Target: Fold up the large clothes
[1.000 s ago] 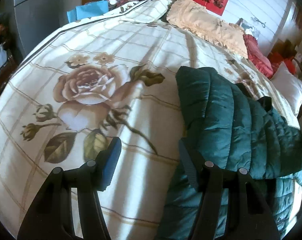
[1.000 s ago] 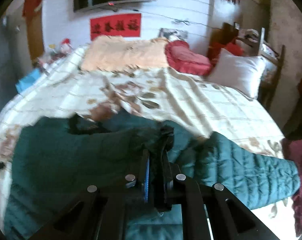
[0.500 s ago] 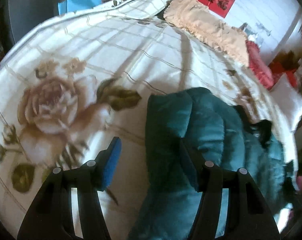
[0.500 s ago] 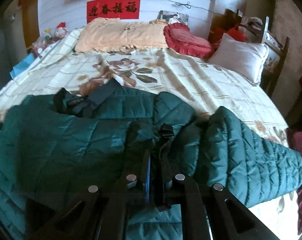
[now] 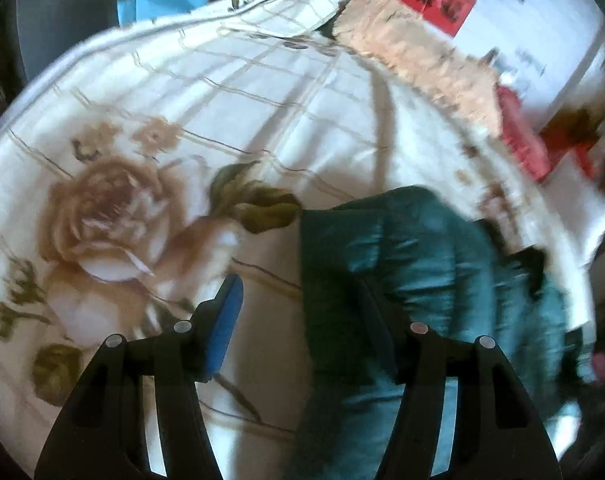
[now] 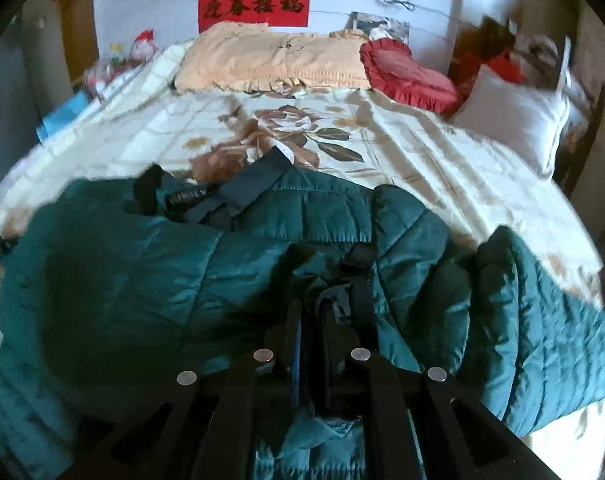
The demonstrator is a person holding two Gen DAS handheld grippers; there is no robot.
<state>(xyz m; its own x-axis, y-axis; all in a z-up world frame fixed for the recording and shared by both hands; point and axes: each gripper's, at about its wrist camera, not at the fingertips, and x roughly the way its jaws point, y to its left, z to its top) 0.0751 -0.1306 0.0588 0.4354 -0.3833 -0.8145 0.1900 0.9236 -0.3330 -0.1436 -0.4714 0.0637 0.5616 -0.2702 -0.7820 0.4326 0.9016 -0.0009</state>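
1. Right wrist view shows a bed (image 6: 442, 168) with a cream bedspread (image 6: 174, 128) printed with brown roses, filling most of the frame.
2. Spread across the near part of the bed lies a dark green quilted jacket (image 6: 142, 280), its dark collar (image 6: 238, 192) toward the pillows and 1 sleeve (image 6: 542, 332) reaching out to the right.
3. At the headboard end sit a peach pillow (image 6: 270, 60), a red cushion (image 6: 406, 76) and a white pillow (image 6: 514, 120).
4. On the wall hangs a red banner (image 6: 254, 4).
5. The right gripper (image 6: 314, 320) has its jaws narrow, pinching a fold of the jacket.
6. The left gripper (image 5: 298, 312) has its jaws wide, holding nothing, at the jacket's edge, 1 finger (image 5: 222, 332) over the bedspread.
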